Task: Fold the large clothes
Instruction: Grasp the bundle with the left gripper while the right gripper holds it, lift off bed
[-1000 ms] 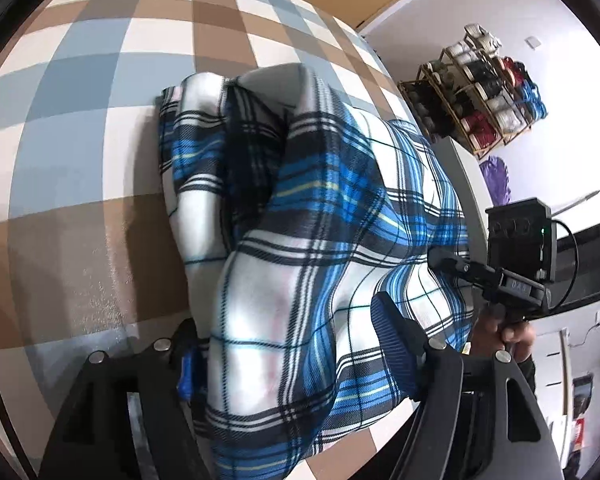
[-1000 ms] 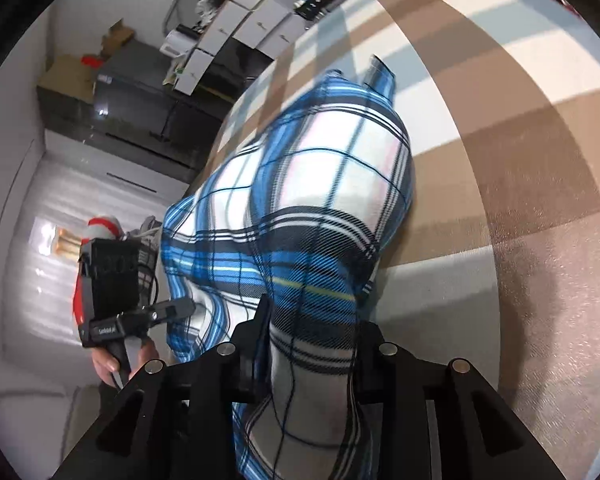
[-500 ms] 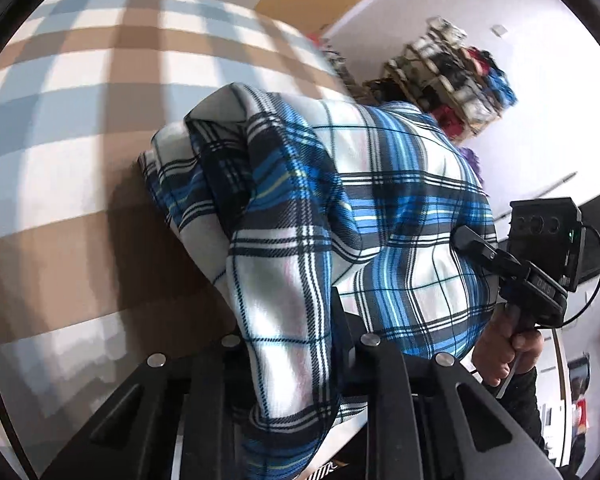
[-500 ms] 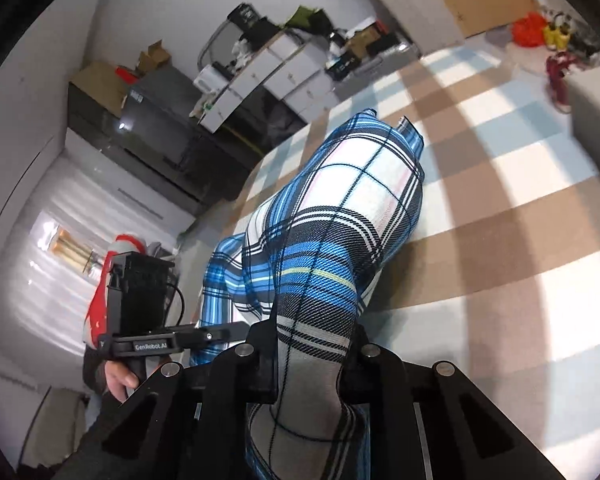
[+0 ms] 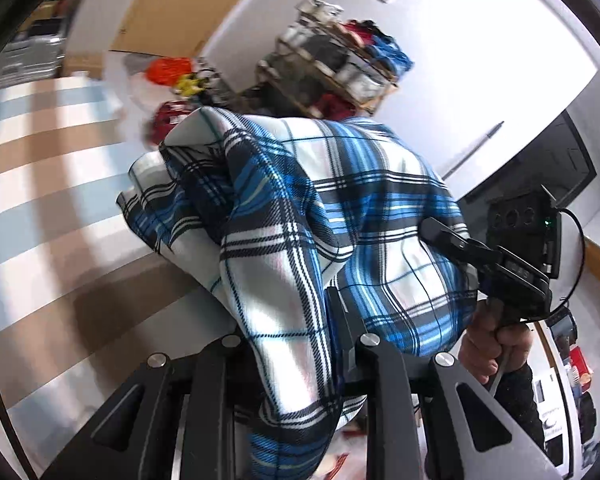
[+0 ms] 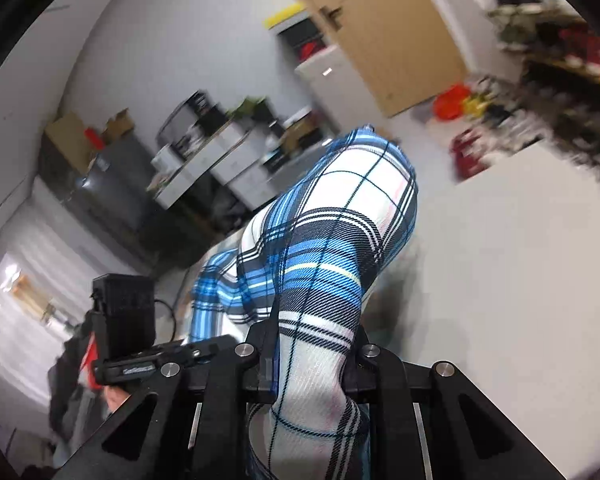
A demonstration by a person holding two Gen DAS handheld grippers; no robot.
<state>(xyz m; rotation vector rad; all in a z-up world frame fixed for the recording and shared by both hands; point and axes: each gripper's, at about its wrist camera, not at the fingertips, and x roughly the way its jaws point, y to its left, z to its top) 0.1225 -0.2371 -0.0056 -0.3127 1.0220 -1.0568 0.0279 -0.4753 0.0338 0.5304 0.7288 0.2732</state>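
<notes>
Presently I have both tongs pinching the plaid garment (image 5: 340, 208), a blue, white and black checked piece, lifted off the checked surface (image 5: 40, 184) that shows brown, white and pale blue bands at the left of the left wrist view. My left tongs (image 5: 296, 344) are pressed together on a gathered fold of the cloth, which hangs down between them. My right tongs (image 6: 312, 356) grip another bunched edge in the same way, the cloth rising from them in a tall ridge.

Containers: a wooden rack (image 5: 340, 68) by the white wall holds blurred red, blue and dark items; I cannot tell what they are. In the right wrist view, white drawer units (image 6: 228, 156) stand against the far wall with clutter on top, and cardboard boxes (image 6: 88, 128) sit on a dark cabinet (image 6: 100, 184).

Writing: the body of the left device, seen from the right wrist camera, carries a white label (image 6: 139, 369), too blurred to read with confidence.
</notes>
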